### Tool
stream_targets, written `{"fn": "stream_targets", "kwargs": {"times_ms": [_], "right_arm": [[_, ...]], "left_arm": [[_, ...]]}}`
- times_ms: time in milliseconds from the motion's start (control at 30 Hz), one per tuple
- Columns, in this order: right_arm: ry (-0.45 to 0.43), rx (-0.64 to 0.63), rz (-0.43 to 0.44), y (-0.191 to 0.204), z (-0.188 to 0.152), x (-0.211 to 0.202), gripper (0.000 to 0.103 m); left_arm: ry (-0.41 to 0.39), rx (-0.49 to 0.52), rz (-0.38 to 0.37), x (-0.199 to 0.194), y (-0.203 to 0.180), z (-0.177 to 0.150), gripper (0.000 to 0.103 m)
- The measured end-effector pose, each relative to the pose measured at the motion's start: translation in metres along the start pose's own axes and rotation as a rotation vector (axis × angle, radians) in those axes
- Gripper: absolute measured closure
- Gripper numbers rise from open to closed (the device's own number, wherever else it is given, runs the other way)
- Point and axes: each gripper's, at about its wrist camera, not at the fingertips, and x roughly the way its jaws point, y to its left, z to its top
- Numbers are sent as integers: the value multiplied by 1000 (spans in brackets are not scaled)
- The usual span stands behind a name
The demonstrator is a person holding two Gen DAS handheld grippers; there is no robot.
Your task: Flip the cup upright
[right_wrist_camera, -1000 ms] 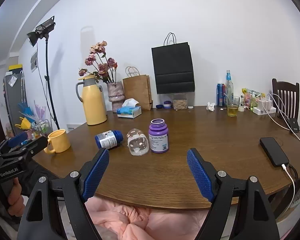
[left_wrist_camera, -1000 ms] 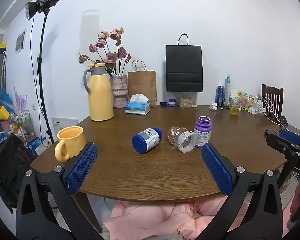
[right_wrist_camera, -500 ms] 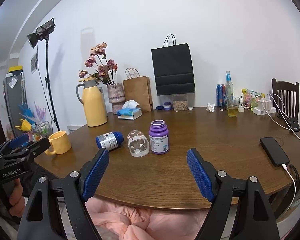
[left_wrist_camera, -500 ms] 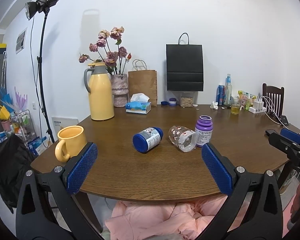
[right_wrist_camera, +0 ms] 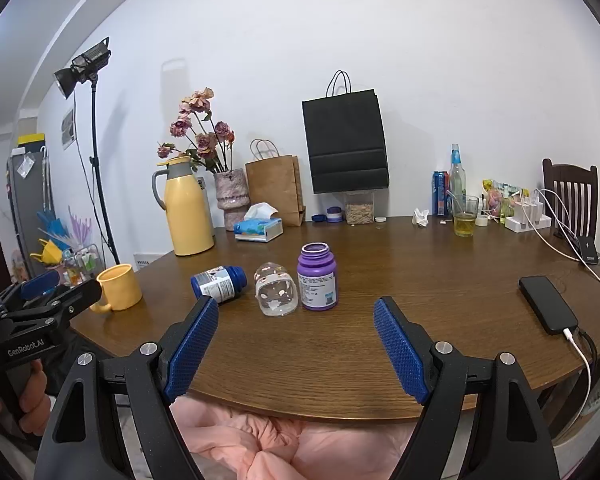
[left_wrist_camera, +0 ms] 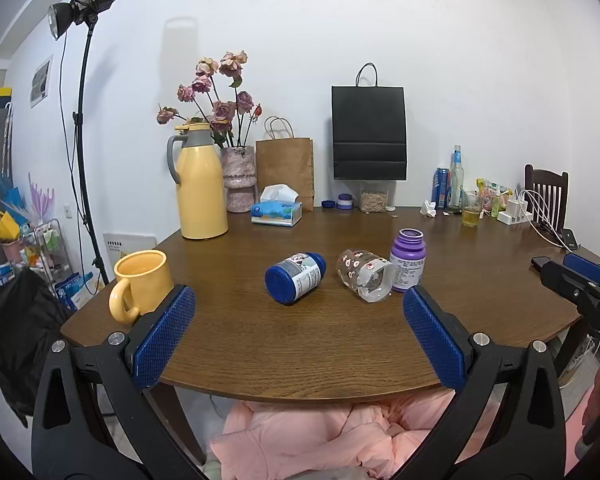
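Observation:
A clear glass cup (left_wrist_camera: 366,276) with a small printed pattern lies on its side on the round wooden table (left_wrist_camera: 300,352), its mouth toward me. In the right wrist view the cup (right_wrist_camera: 276,290) rests between a lying blue bottle (right_wrist_camera: 219,282) and an upright purple bottle (right_wrist_camera: 317,278). My left gripper (left_wrist_camera: 299,312) is open over the table's near edge, well short of the cup. My right gripper (right_wrist_camera: 296,312) is open too, with the cup just beyond its gap. Nothing is between either pair of fingers.
A yellow mug (left_wrist_camera: 140,284) stands at the table's left edge, with a yellow thermos (left_wrist_camera: 200,188), flower vase (left_wrist_camera: 239,178), tissue box (left_wrist_camera: 276,212) and paper bags behind. A phone (right_wrist_camera: 548,304) on a cable lies right. Pink fabric (right_wrist_camera: 260,440) lies below the near edge.
Hardly anything differs. Both grippers stay open and the cup has not moved. The right wrist view has drifted slightly, so the bottles sit a little lower in it.

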Motion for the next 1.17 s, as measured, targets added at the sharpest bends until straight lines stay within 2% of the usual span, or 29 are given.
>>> {"fn": "stream_targets", "kwargs": {"times_ms": [1167], "right_arm": [[12,-1,-1,-4,-2,3,19]], "left_arm": [[17,-12,-3,5,4,1,0]]}}
